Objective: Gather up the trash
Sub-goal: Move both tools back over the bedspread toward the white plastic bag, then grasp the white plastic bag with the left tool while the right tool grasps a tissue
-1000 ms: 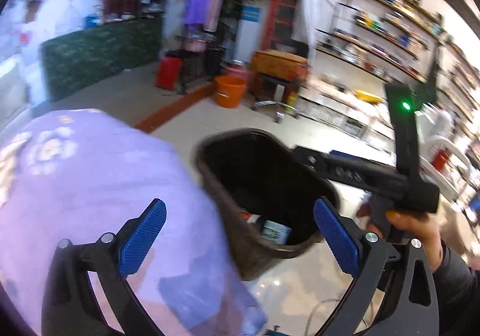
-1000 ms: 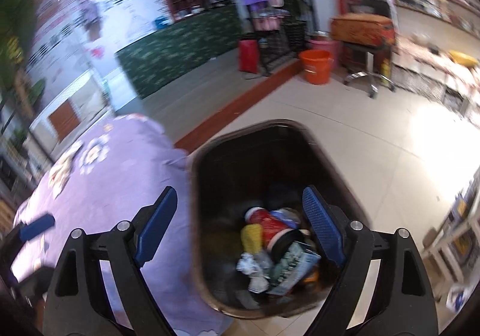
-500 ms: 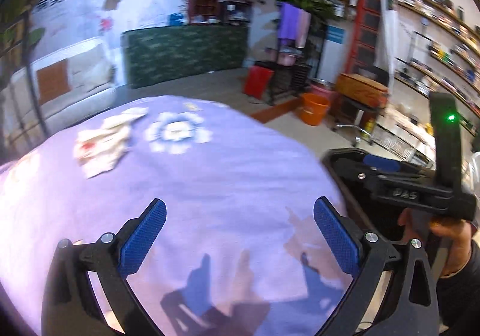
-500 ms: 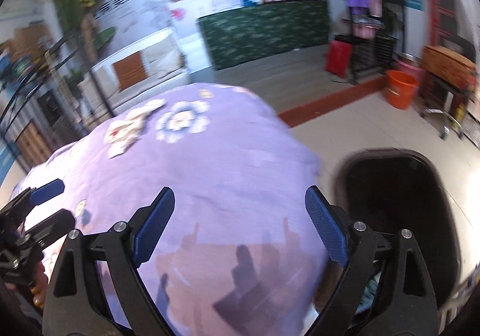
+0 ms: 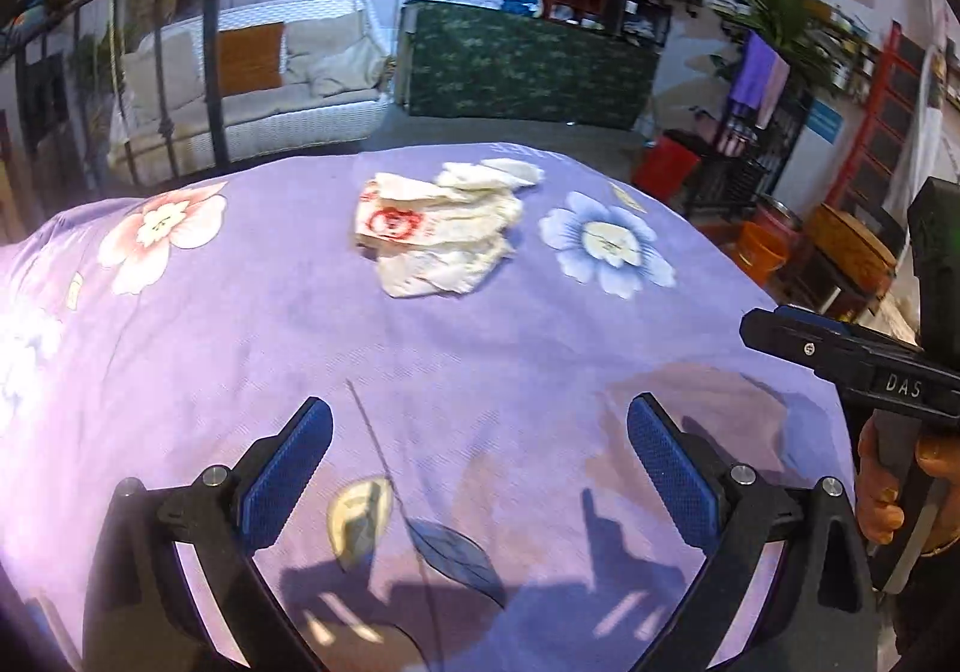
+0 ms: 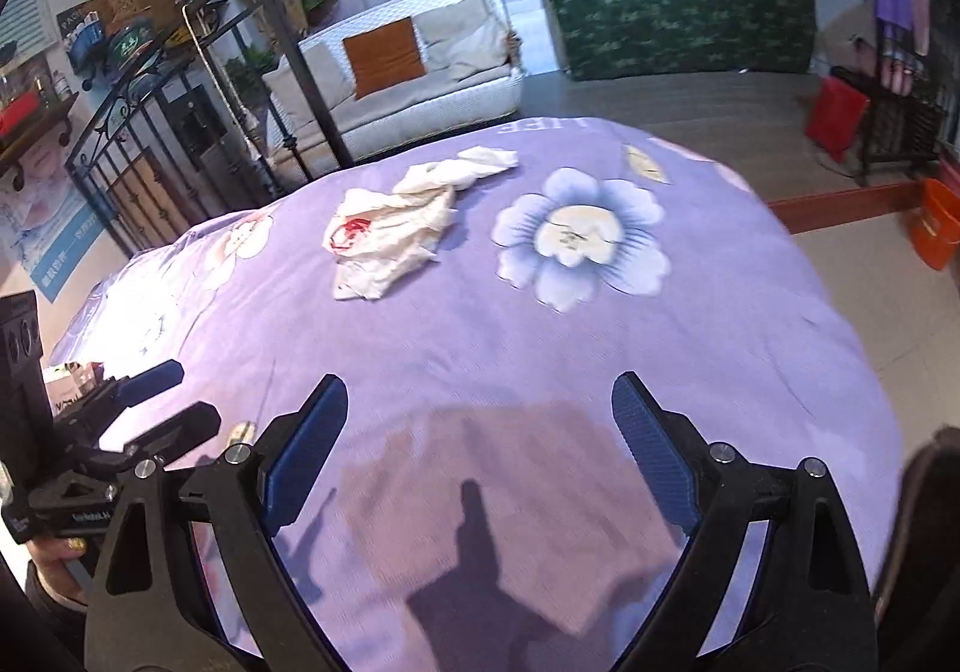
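Left wrist: bin gone, crumpled paper (image 5: pixel 441 228) ahead now; both tools spread, empty.

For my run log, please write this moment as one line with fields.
left gripper: open, empty | right gripper: open, empty | crumpled paper: on purple tablecloth, ahead of both, untouched

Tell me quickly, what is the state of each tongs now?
Left tongs: open, holding nothing.
Right tongs: open, holding nothing.
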Demonstrator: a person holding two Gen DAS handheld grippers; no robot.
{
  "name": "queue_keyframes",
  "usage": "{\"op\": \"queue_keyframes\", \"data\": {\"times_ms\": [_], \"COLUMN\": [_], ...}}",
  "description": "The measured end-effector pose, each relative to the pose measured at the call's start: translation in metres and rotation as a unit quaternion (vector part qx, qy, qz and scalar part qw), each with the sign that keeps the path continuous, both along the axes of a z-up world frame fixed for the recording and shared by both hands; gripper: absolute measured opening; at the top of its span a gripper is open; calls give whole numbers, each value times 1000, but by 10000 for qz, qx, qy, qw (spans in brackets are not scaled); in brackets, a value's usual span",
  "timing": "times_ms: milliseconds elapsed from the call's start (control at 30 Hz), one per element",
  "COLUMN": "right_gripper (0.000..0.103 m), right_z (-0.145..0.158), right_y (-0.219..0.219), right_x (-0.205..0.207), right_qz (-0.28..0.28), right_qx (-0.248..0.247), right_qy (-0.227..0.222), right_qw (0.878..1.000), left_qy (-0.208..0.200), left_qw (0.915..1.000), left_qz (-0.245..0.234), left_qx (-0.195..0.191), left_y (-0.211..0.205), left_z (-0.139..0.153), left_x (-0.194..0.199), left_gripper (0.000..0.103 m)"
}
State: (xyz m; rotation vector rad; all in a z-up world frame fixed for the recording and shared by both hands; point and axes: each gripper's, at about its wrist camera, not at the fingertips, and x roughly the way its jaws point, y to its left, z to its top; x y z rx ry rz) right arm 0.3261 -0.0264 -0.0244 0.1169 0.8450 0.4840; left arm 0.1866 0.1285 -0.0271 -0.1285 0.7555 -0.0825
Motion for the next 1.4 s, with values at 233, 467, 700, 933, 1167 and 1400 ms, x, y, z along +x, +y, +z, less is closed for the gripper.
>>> {"op": "queue_keyframes", "data": {"times_ms": [233, 467, 700, 933, 1167, 1400], "right_gripper": [89, 89, 68, 6, 4, 4], "right_z": [4, -3, -29, -58, -15, 36], "right_y": [55, 88, 94, 101, 70, 38], "right_x": [75, 161, 233, 251, 221, 171], "right_qz": [144, -130, -611, -633, -736, -692], "right_qx": [-6, -150, 60, -42, 330, 279], "right_qy": [-61, -18, 485, 764, 289, -495], "right_qw": [9999, 9998, 9969, 9951, 9963, 9960], "left_qy": [208, 155, 212, 439, 426, 428], "left_qw": [9993, 9991, 9984, 9970, 9964, 9963], "left_qz": [143, 141, 58, 129, 330, 401], "left_qx": [-280, -381, -522, -622, -651, -633], "left_y": [20, 21, 18, 24, 32, 23], "left_z": [-11, -6, -15, -25, -22, -27], "left_x": [28, 57, 73, 83, 103, 134], "left_gripper": [96, 96, 96, 96, 96, 96]}}
